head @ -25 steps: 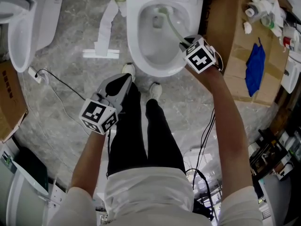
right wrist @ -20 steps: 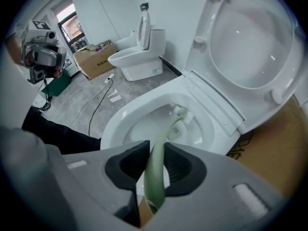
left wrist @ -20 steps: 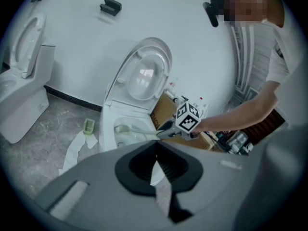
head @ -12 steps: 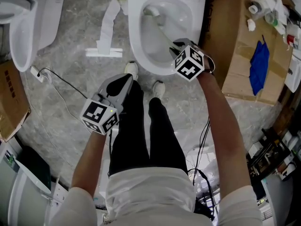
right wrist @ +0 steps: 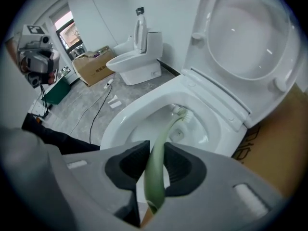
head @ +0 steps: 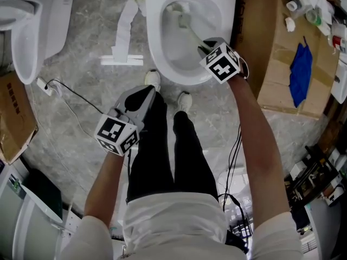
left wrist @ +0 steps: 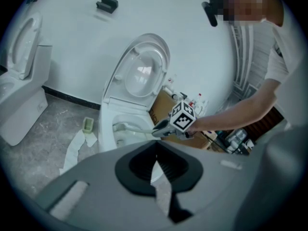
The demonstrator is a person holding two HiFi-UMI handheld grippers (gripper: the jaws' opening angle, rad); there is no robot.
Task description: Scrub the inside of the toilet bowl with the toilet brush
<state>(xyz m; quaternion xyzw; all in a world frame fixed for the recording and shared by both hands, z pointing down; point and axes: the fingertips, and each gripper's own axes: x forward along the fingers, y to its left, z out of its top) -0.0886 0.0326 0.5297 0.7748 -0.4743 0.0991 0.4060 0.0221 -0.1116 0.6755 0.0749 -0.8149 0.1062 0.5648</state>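
The white toilet bowl stands at the top of the head view with its lid raised. My right gripper hangs over the bowl's right rim, shut on the pale green handle of the toilet brush. The brush head rests against the inner back wall of the bowl. The brush head shows near the bowl's back in the head view. My left gripper is held low over the floor by the person's legs, shut on nothing. From the left gripper view the brush reaches into the bowl.
A second toilet stands at the left. Paper strips and a cable lie on the grey floor. A cardboard box with a blue cloth flanks the bowl's right side. The person's shoes stand just before the bowl.
The brush head has swept from the bowl's middle to its back left and then a little right again. The right gripper has shifted slightly with it. The left gripper has stayed put.
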